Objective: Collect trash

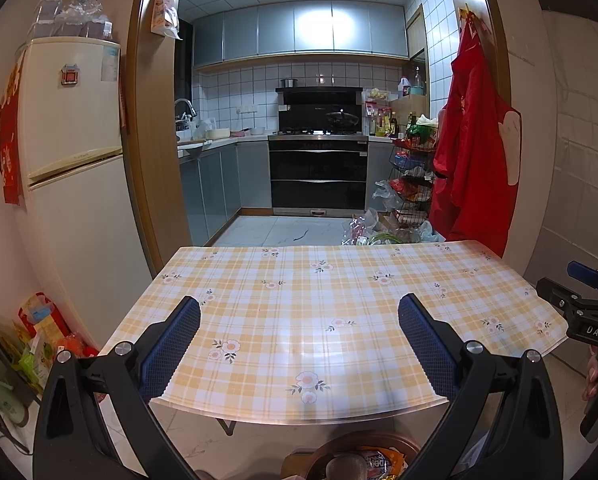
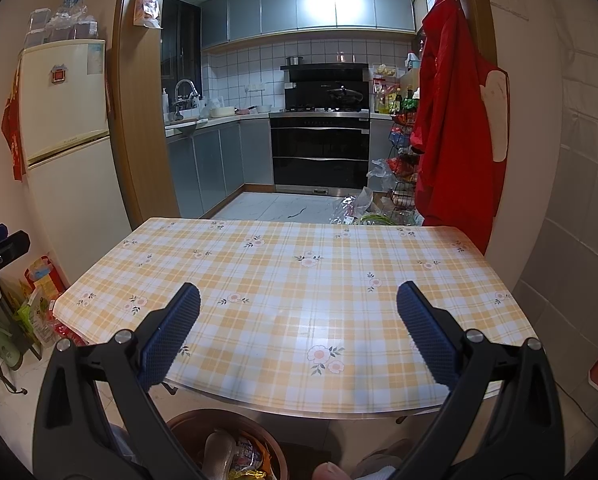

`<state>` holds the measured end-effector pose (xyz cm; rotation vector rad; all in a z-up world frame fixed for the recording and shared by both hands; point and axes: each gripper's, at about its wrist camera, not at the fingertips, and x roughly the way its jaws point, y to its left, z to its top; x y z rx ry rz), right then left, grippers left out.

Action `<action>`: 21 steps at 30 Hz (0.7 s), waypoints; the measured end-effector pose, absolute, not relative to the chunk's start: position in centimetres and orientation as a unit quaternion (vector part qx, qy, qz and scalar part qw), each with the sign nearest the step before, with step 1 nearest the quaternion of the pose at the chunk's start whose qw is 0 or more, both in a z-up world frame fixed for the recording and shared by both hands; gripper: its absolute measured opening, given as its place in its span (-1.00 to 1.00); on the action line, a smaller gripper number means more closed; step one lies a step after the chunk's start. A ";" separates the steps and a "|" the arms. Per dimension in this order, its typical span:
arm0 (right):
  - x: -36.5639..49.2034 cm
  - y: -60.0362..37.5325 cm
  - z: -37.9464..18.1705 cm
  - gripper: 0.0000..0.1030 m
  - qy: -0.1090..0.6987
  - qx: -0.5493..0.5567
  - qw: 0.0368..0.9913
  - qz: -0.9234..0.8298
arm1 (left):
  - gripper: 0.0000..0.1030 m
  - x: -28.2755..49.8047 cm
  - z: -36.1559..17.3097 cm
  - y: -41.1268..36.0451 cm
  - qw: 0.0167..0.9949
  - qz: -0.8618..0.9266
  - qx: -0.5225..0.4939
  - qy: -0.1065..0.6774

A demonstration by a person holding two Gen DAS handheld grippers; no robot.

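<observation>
Above the near table edge: left gripper (image 1: 299,316) hovering, jaws spread wide, gripping nothing. Right gripper (image 2: 298,306) likewise hanging wide apart, holding nothing. Below both, on the floor just short of the table (image 1: 299,280), brown bin (image 2: 187,424) sitting with trash (image 2: 243,456) inside: crumpled wrappers, colourful packets. Beyond the checked cloth, kitchen doorway opening onto oven (image 1: 318,176); fridge (image 1: 71,120) standing left, red apron (image 1: 475,140) hanging right.
</observation>
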<state>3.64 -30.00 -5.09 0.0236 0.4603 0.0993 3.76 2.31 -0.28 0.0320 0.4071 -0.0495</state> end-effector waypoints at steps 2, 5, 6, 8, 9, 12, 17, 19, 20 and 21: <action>3.7 -30.0 -5.1 0.89 0.229 0.011 0.972 0.048 | 0.89 3.8 -0.3 2.3 0.979 -0.024 0.016 0.202; 3.7 -29.9 -5.1 0.89 0.229 0.011 0.972 0.048 | 0.89 3.8 -0.3 2.4 0.979 -0.024 0.016 0.203; 3.7 -30.0 -5.1 0.89 0.229 0.011 0.972 0.048 | 0.89 3.8 -0.3 2.4 0.979 -0.024 0.016 0.203; 3.7 -29.9 -5.1 0.89 0.229 0.011 0.972 0.048 | 0.89 3.8 -0.4 2.5 0.979 -0.023 0.016 0.203; 3.7 -30.0 -5.1 0.89 0.230 0.011 0.972 0.048 | 0.89 3.8 -0.5 2.5 0.979 -0.024 0.016 0.203; 3.6 -30.0 -5.1 0.89 0.230 0.011 0.972 0.048 | 0.89 3.8 -0.5 2.6 0.979 -0.024 0.016 0.203; 3.6 -30.0 -5.2 0.89 0.230 0.011 0.972 0.048 | 0.89 3.8 -0.7 2.8 0.978 -0.024 0.016 0.204; 3.6 -30.0 -5.3 0.89 0.231 0.012 0.972 0.048 | 0.89 3.8 -0.6 2.7 0.978 -0.025 0.016 0.204; 3.6 -30.0 -5.3 0.89 0.231 0.011 0.972 0.048 | 0.89 3.8 -0.7 2.8 0.979 -0.025 0.017 0.204; 3.6 -30.1 -5.3 0.89 0.231 0.011 0.972 0.048 | 0.89 3.8 -0.7 2.7 0.979 -0.026 0.017 0.204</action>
